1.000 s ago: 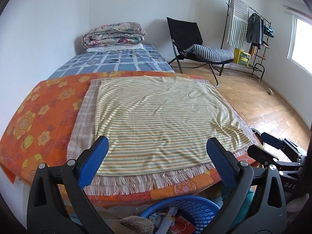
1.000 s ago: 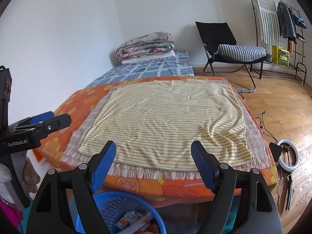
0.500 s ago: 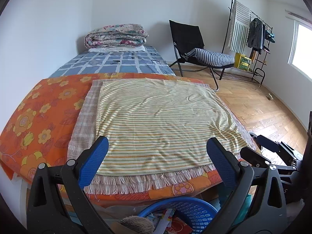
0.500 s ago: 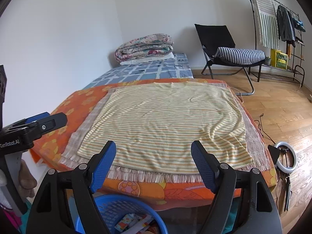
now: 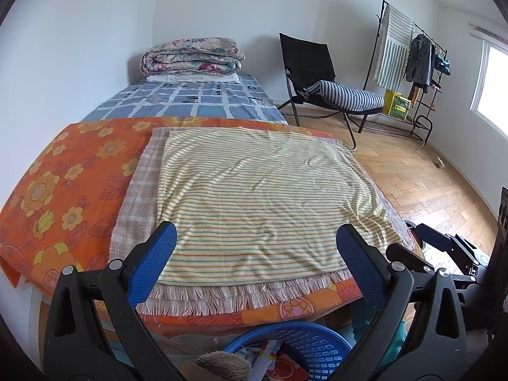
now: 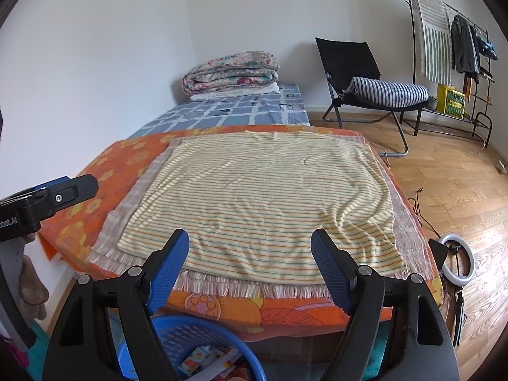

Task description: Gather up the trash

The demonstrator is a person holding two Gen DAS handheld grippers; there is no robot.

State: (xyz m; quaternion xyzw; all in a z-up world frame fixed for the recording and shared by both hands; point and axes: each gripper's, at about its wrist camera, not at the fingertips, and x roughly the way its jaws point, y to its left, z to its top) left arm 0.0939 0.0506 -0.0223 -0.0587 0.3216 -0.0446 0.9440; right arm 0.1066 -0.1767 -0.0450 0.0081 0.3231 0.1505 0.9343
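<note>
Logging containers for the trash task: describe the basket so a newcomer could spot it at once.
Find the bed with the orange flowered cover. On the floor at its near end, below the fringed blanket, sits the basket: round, bright blue perforated plastic, already holding paper scraps.

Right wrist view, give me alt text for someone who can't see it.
The open right gripper hangs empty over a blue basket of trash, facing a bed covered by a yellow striped blanket. The left gripper shows at the left edge.

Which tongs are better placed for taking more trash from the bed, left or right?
Neither: left tongs and right tongs both hang open and empty above the blue basket, and the striped cloth shows no trash.
</note>
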